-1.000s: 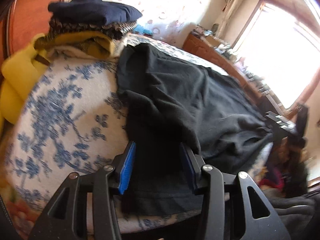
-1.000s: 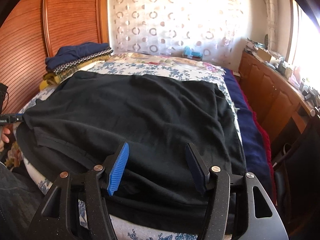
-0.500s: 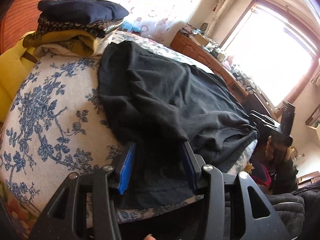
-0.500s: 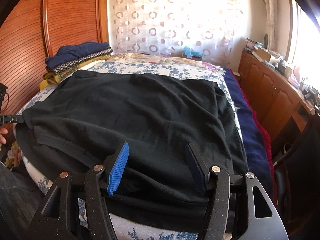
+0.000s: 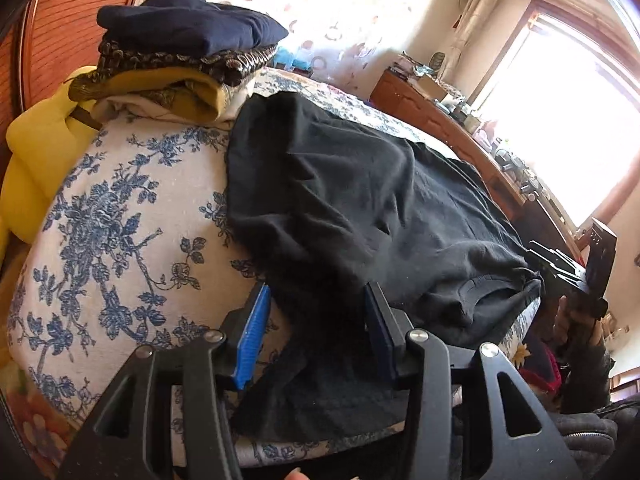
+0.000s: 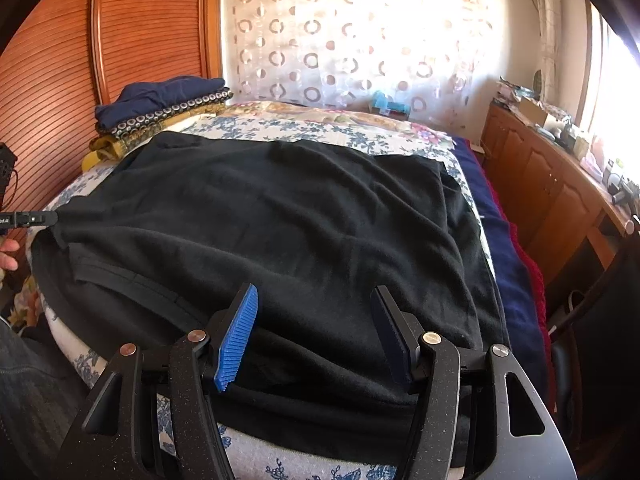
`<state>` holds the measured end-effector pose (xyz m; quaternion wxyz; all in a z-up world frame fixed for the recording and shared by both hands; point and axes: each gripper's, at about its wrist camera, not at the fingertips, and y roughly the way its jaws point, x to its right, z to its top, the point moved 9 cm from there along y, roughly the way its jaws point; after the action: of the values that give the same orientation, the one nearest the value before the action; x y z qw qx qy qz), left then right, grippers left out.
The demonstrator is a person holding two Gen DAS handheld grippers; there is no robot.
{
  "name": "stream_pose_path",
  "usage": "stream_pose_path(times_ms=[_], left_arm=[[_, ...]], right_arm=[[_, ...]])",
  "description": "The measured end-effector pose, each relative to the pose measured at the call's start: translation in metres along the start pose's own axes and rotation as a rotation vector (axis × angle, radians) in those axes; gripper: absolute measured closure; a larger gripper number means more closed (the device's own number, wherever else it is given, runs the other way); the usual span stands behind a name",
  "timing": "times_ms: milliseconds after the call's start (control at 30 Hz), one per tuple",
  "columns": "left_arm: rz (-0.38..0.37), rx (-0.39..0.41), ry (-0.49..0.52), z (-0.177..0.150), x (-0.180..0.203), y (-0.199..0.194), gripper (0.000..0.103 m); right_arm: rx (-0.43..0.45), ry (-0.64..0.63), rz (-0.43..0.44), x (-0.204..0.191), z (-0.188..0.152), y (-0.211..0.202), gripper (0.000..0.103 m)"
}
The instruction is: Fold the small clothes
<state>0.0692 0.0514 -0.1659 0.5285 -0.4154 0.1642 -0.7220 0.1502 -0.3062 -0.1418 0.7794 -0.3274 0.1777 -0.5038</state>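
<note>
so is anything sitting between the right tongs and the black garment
Nothing visible does. The black garment lies spread on the bed, and its near edge already sits between the open fingers of the right tongs.

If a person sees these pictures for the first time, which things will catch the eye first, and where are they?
The large black garment comes first: it lies spread over most of the blue-flowered bedspread, with both grippers at its near edge. Next is the stack of folded clothes at the far left corner of the bed, navy on top and yellow beneath, against the wooden headboard. Bright window light on the right washes out that side.
</note>
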Motion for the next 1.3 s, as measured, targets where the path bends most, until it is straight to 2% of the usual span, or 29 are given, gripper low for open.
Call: stream_pose_path(times_ms=[133, 400, 433, 467, 567, 667, 767, 933, 1067, 1300], left_arm=[[-0.003, -0.022, 0.015, -0.005, 0.005, 0.009, 0.057], [0.064, -0.015, 0.067, 0.004, 0.011, 0.019, 0.057], [0.063, -0.013, 0.073, 0.004, 0.012, 0.019, 0.061], [0.061, -0.015, 0.076, 0.004, 0.012, 0.021, 0.073], [0.052, -0.014, 0.086, 0.002, 0.015, 0.023, 0.092], [0.037, 0.017, 0.107, 0.006, 0.025, 0.018, 0.096], [-0.002, 0.055, 0.124, 0.02, 0.042, 0.008, 0.096], [-0.065, 0.099, 0.205, 0.057, 0.093, 0.001, 0.097], [-0.129, 0.113, 0.306, 0.09, 0.152, 0.011, 0.098], [-0.229, 0.086, 0.488, 0.124, 0.263, 0.044, 0.098]], right_arm=[[0.0, 0.007, 0.002, 0.0, -0.002, 0.001, 0.043], [-0.011, 0.009, -0.011, 0.003, -0.005, 0.008, 0.043], [-0.017, 0.01, -0.018, 0.004, -0.006, 0.01, 0.042], [-0.028, 0.012, -0.028, 0.006, -0.009, 0.013, 0.038], [-0.056, 0.027, -0.045, 0.012, -0.017, 0.022, 0.034], [-0.086, 0.045, -0.046, 0.016, -0.026, 0.031, 0.03], [-0.075, 0.072, -0.032, 0.019, -0.028, 0.03, 0.029], [-0.057, 0.09, -0.014, 0.022, -0.027, 0.021, 0.029], [-0.023, 0.112, -0.014, 0.031, -0.025, 0.006, 0.029], [0.027, 0.158, -0.034, 0.055, -0.025, -0.021, 0.029]])
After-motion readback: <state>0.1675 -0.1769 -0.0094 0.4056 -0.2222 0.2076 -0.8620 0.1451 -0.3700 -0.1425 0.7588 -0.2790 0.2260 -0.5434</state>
